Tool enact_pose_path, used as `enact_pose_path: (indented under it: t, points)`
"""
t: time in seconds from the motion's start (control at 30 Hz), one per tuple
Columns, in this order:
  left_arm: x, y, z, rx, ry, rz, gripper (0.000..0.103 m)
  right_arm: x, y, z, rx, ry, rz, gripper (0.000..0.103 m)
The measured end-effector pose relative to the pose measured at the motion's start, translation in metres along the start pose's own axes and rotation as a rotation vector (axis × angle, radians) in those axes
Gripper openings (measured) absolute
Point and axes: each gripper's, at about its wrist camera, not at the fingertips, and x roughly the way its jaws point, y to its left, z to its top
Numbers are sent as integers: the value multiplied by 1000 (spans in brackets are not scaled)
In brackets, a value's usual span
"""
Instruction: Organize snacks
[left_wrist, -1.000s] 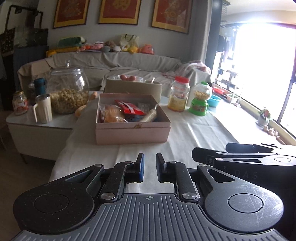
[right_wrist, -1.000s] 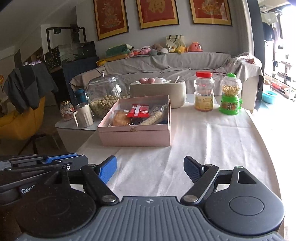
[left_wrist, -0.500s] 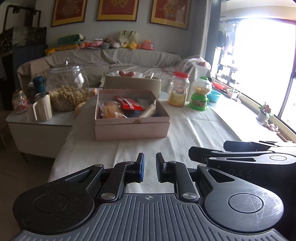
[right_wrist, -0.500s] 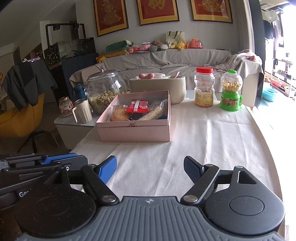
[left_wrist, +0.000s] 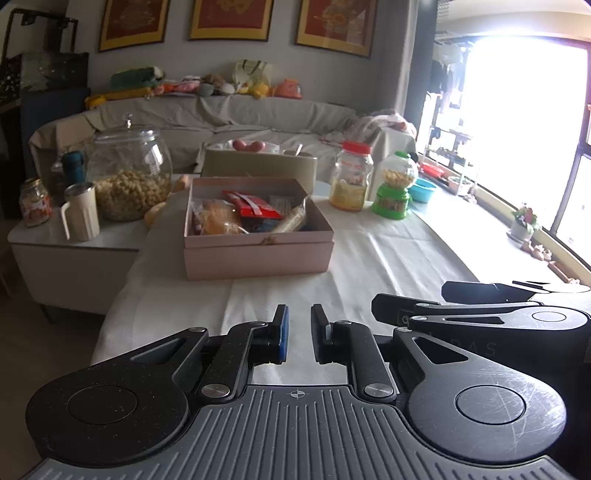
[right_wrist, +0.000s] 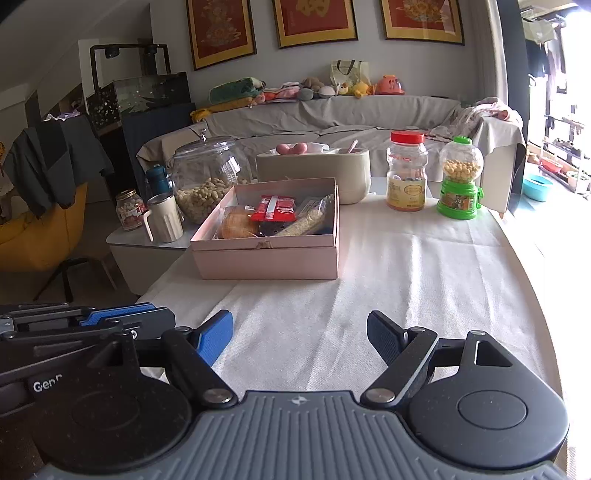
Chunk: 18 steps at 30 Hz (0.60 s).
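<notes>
The pink box (right_wrist: 267, 236) serves as the reference point: it sits open on the white tablecloth (right_wrist: 388, 295), holding a red packet (right_wrist: 275, 208), a bun-like item in clear wrap (right_wrist: 236, 225) and a long pale packet (right_wrist: 306, 221), all lying inside its walls. Behind the box stands a beige container (right_wrist: 317, 171); to its far right, a red-lidded jar (right_wrist: 406, 173) and a green candy dispenser (right_wrist: 460, 179); to its left, on a lower side table, a large glass jar (right_wrist: 207, 173) and a cream mug (right_wrist: 164, 218). The left gripper (left_wrist: 297, 338) hovers well in front of the box, fingers drawn nearly together with nothing between them. The right gripper (right_wrist: 299, 338) is beside it, also well short of the box, fingers spread apart and empty. No loose snack is seen on the cloth near the box. Judgement: the snacks appear gathered and neither tool is engaged, so this reads as a pause either at completion or before a further item. Any next move would require advancing toward the box with the spread right gripper.
</notes>
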Motion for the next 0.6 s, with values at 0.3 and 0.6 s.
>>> enact_pose_path:
  t: [0.3,0.6]
  points:
    - [0,0,0,-1,1,0,17,0,0,0,0,0,-1,81]
    - [0,0,0,-7,0,1,17,0,1,0,-1,0,0,81]
